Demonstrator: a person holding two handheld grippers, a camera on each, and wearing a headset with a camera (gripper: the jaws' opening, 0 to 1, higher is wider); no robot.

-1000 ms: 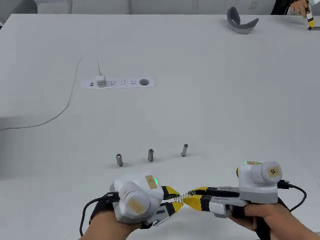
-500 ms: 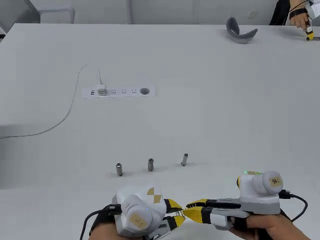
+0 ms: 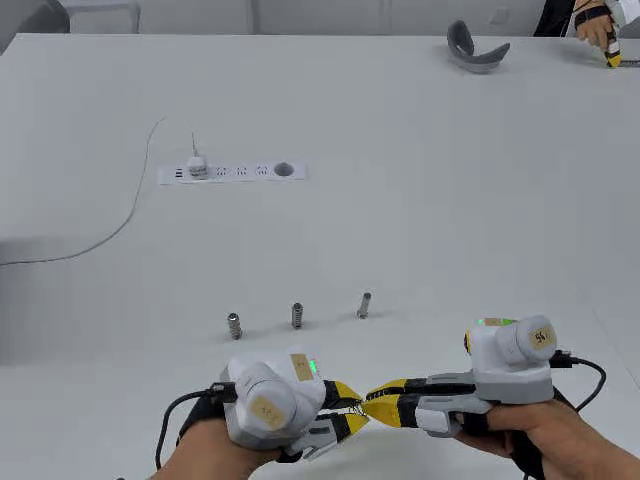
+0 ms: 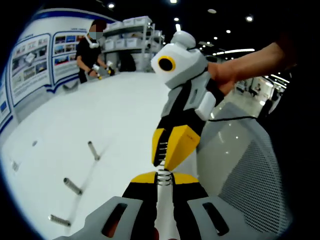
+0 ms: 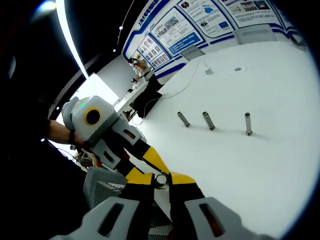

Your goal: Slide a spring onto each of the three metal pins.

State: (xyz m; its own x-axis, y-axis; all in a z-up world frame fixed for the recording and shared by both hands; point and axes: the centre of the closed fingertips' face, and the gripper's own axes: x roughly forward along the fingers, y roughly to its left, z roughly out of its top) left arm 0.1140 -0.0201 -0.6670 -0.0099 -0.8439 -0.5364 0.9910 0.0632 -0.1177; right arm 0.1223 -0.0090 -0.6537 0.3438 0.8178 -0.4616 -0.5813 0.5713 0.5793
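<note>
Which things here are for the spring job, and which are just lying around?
For the job: the three metal pins, two already wearing springs; the spring gripped between the left gripper and right gripper.
Just lying about: the power strip, a cable, the grey curved thing at the far edge.

Bottom centre: right hand-held gripper (image 5: 162,179), yellow jaw tips drawn in on a spring (image 5: 161,180), seen end-on as a small ring. Entering from view left: left hand-held gripper (image 5: 159,167), white body, yellow tip meeting the same spring. Beyond, on white worktop (image 5: 270,160): three upright pins in a row, well apart from the jaws. First pin (image 5: 183,119) and middle pin (image 5: 208,120) wrapped in coils; third pin (image 5: 248,123) bare. Far back: power strip (image 5: 222,70), cable (image 5: 175,91).
</note>
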